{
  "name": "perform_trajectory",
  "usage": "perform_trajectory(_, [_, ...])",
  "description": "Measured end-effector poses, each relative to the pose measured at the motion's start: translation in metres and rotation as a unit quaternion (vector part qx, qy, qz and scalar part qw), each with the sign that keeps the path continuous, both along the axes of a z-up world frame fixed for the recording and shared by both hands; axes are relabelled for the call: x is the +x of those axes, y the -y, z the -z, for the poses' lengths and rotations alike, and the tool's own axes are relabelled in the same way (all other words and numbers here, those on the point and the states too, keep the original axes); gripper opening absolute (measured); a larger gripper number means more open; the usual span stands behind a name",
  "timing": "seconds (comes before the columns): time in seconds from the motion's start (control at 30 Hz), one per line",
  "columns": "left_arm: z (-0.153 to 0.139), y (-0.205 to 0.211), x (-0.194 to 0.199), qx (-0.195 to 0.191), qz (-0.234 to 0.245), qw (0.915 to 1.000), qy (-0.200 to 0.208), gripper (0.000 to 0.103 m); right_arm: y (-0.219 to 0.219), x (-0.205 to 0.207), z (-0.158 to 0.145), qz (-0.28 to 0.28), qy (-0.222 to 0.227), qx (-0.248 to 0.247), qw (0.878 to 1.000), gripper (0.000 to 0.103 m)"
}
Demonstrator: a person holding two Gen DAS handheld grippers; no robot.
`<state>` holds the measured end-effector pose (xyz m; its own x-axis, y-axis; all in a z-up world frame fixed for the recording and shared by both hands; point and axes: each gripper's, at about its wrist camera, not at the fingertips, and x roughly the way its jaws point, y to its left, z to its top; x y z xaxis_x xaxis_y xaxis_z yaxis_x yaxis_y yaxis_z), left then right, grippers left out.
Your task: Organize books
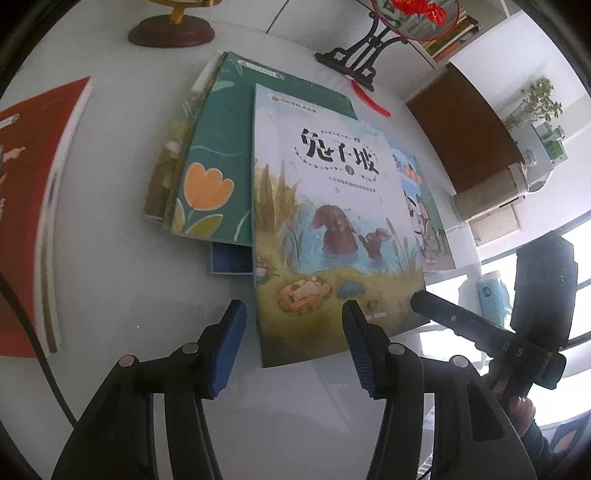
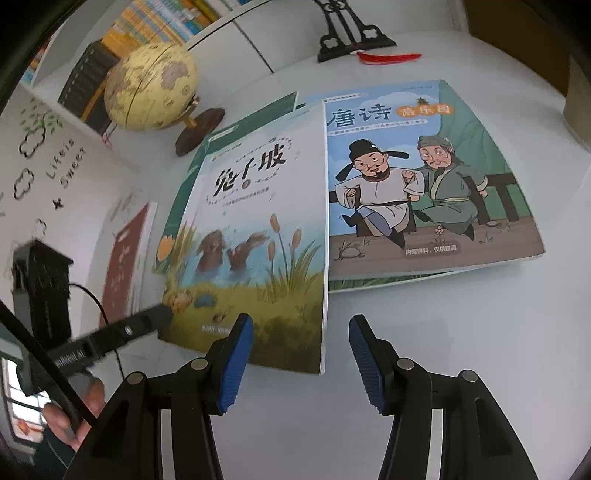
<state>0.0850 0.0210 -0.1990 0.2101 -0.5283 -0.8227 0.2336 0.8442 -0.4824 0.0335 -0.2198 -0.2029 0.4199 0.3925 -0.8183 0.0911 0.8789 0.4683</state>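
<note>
A white picture book with a pond scene [image 1: 332, 221] [image 2: 258, 221] lies on top of a loose pile on the white table. Under it are a green book with an orange tulip [image 1: 214, 166], a blue Tang-poem book with two cartoon men [image 2: 424, 184] and a blue book [image 1: 231, 260]. My left gripper [image 1: 293, 310] is open and straddles the white book's near left edge. My right gripper [image 2: 301, 321] is open over its near right corner. Neither gripper's pads press on the book. A red book [image 1: 29, 221] lies apart at the left.
A yellow globe [image 2: 151, 88] on a dark wooden base stands behind the pile. A black ornate stand [image 1: 354, 55] with a red tassel is at the back. Bookshelves [image 2: 147, 33] line the wall. The table's right edge [image 1: 461, 258] runs close beside the pile.
</note>
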Motion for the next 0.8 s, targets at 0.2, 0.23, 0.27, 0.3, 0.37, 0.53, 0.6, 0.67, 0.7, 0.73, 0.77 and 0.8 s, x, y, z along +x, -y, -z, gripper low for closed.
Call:
perform_trajectory(0.2, [0.008,0.010,0.004,-0.009,0.001,0.9999,-0.006,0.047,0.002,0.008,0.011,0.005,-0.012,0.041,0.999,0.049])
perform_trajectory(0.23, [0.008,0.010,0.005,-0.008,-0.003,1.0000,-0.004,0.047,0.001,0.009,0.013,0.005,-0.014,0.045,0.999,0.042])
perform_trajectory(0.27, [0.008,0.010,0.006,-0.010,-0.007,0.9999,-0.004,0.047,0.001,0.010,0.016,0.005,-0.016,0.059,0.998,0.040])
perform_trajectory(0.3, [0.009,0.008,0.007,-0.014,-0.011,0.9998,-0.006,0.046,0.001,0.011,0.018,0.008,-0.017,0.067,0.998,0.039])
perform_trajectory(0.37, [0.009,0.005,0.007,-0.017,-0.018,0.9997,-0.010,0.039,0.003,0.009,0.018,0.012,-0.017,0.074,0.997,0.034])
perform_trajectory(0.53, [-0.013,0.003,-0.002,-0.052,-0.001,0.9986,0.004,0.028,0.008,0.000,-0.005,0.003,0.006,0.057,0.998,0.016])
perform_trajectory(0.6, [-0.025,0.010,-0.007,-0.068,0.022,0.9973,0.019,0.028,0.004,0.000,-0.016,-0.013,0.020,0.038,0.999,0.016])
perform_trajectory(0.67, [-0.027,0.017,-0.005,-0.070,0.032,0.9968,0.023,0.028,-0.005,0.001,-0.022,-0.032,0.029,0.007,0.999,0.016])
perform_trajectory(0.7, [-0.023,0.020,-0.003,-0.067,0.035,0.9970,0.020,0.028,-0.009,0.003,-0.021,-0.039,0.028,-0.003,0.999,0.016])
perform_trajectory(0.73, [-0.020,0.024,-0.001,-0.057,0.035,0.9976,0.019,0.028,-0.011,0.005,-0.019,-0.042,0.027,0.001,0.999,0.016])
perform_trajectory(0.77, [-0.015,0.027,-0.001,-0.044,0.035,0.9982,0.020,0.026,-0.013,0.007,-0.016,-0.042,0.026,0.007,0.999,0.016])
perform_trajectory(0.8, [-0.012,0.029,-0.001,-0.031,0.035,0.9987,0.023,0.020,-0.015,0.008,-0.014,-0.041,0.025,-0.003,0.999,0.016])
